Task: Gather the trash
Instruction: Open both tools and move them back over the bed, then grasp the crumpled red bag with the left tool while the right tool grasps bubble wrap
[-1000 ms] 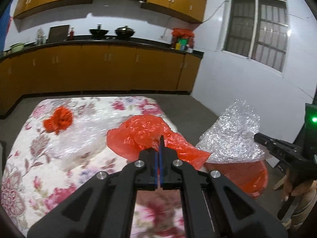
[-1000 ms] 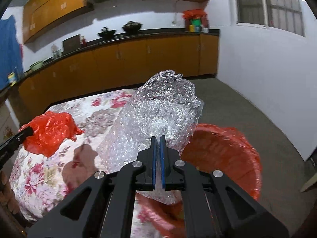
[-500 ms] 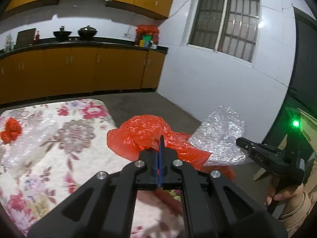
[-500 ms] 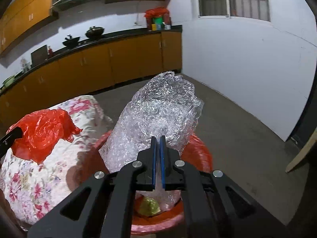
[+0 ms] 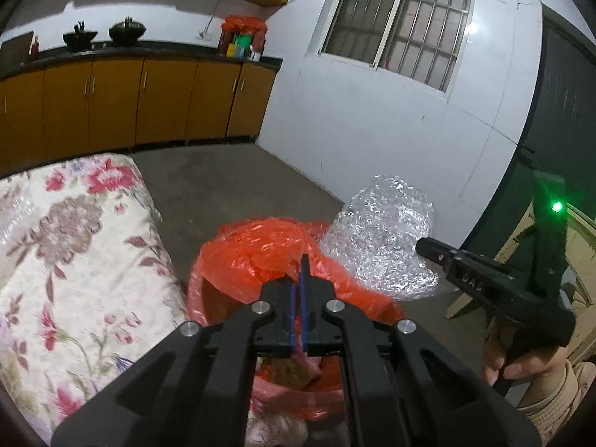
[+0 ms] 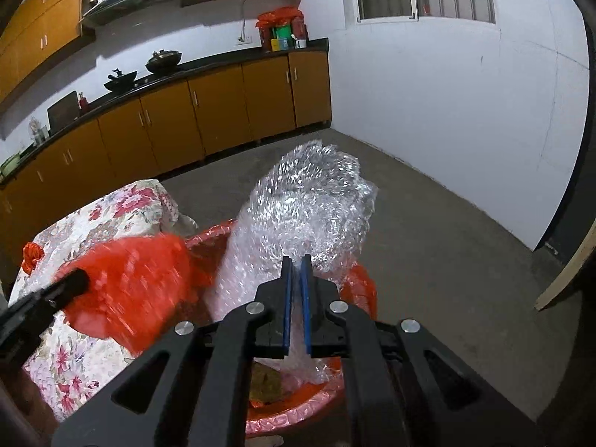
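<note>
A red plastic bag (image 5: 253, 253) hangs crumpled from my left gripper (image 5: 300, 279), whose jaws are opening with the bag still pinched between them. It is above the red trash bin (image 5: 193, 298) beside the table. My right gripper (image 6: 296, 260) has a wad of clear bubble wrap (image 6: 305, 208) between its pads; these jaws are opening too, a narrow gap showing. The wrap stands over the bin (image 6: 290, 413), where brownish trash (image 6: 266, 383) lies. In the right wrist view the bag (image 6: 126, 283) is blurred at the left gripper (image 6: 80, 279). The left wrist view shows the wrap (image 5: 380, 246) at the right gripper (image 5: 421, 247).
The table with a floral cloth (image 5: 74, 260) stands left of the bin and carries a small red crumpled piece (image 6: 31, 257) and a clear bubble sheet (image 5: 15, 216). A person's hand (image 5: 521, 365) holds the right gripper. A white wall (image 5: 372, 130) and orange cabinets (image 5: 149, 104) lie beyond the grey floor.
Both grippers have swung right, off the table and over the red bin, carrying the red bag and the bubble wrap. A slight gap now shows between the right gripper's pads.
</note>
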